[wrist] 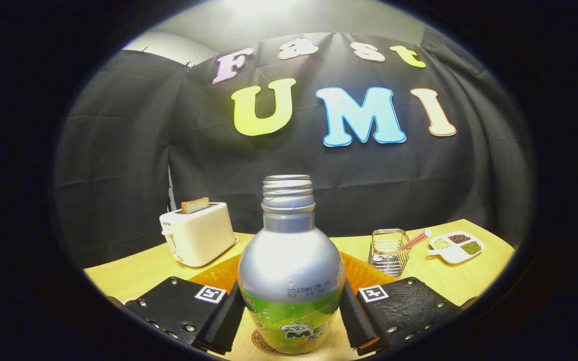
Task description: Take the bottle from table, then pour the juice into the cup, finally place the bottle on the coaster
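Gripping the bottle (290, 281) on both flanks, the gripper (291, 318) holds it upright between its fingers, cap off and neck open. Under its base sits a round coaster (264, 343), so this looks like the final placing, with release due; whether the base touches yet cannot be told. Just behind the bottle, an orange object (364, 273), unidentified. Beyond it on the table (133, 273): a toaster (198, 233) holding toast, a wire holder (388, 253) with a straw, and a divided dish (457, 246).
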{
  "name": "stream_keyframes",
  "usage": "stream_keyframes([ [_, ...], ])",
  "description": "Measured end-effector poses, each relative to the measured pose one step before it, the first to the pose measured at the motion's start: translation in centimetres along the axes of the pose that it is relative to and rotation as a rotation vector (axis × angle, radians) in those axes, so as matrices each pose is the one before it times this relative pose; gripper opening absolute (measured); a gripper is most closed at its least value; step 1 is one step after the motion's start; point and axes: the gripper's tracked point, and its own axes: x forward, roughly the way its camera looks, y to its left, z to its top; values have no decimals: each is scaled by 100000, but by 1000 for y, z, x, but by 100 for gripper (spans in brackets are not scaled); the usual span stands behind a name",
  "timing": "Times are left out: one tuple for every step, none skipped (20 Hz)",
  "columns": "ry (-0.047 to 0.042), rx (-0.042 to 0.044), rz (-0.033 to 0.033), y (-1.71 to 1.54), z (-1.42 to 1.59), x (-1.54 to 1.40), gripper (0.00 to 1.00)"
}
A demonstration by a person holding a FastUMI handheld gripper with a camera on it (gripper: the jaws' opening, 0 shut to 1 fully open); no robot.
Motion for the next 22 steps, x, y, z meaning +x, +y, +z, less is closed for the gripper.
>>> stream_keyframes([
  [424,603,196,69,-302,188,82],
  [469,861,479,41,-334,156,82],
  [512,707,725,220,-287,220,82],
  [459,356,301,82,-469,103,82],
  [676,16,596,215,-350,198,82],
  [445,406,782,326,-419,78,82],
  [239,240,1032,407,-304,150,82],
  [-225,-422,415,255,-245,51,82],
  [-658,-1226,-233,140,-80,240,82],
  [-397,-1069,-367,31,-281,188,82],
  [-380,-567,-156,55,-235,256,82],
  [1,-353,-61,41,-268,76,82],
  [66,-272,-368,-10,-140,140,82],
  [-85,-287,-396,-134,-330,92,82],
  [-138,-318,-167,52,-224,44,82],
  [-321,98,-227,-16,-124,21,82],
  [-208,38,-13,-68,-173,100,82],
  [-1235,-365,-4,90,121,-154,82],
  [-889,19,-568,-111,67,-106,82],
  [-1657,-343,-56,65,3,-169,82],
  [-1704,-1087,673,43,139,-43,82],
  [-786,-1577,497,60,-65,-107,82],
])
